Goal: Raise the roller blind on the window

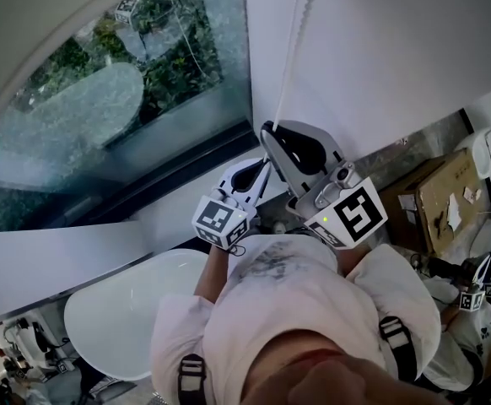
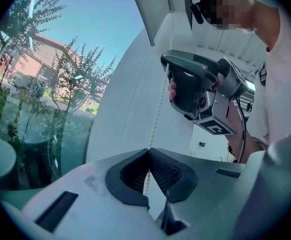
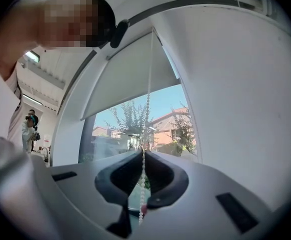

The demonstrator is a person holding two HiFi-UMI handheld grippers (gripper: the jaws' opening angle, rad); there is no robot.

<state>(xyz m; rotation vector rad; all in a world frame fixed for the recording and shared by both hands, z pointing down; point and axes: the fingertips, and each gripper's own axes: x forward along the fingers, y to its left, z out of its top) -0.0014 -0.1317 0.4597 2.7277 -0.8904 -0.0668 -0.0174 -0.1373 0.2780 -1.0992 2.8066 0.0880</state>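
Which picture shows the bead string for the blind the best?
The right gripper view. There the bead chain runs down beside the roller blind and between the right gripper's shut jaws, each bead showing. The left gripper view shows it thinner and fainter; the head view, only a short pale stretch near the top.

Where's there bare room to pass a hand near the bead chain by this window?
Free: the white wall right of the white bead chain, above the brown cardboard box; the white oval basin at lower left. Crowded: the chain, where the left gripper and right gripper both clamp it beside the window.
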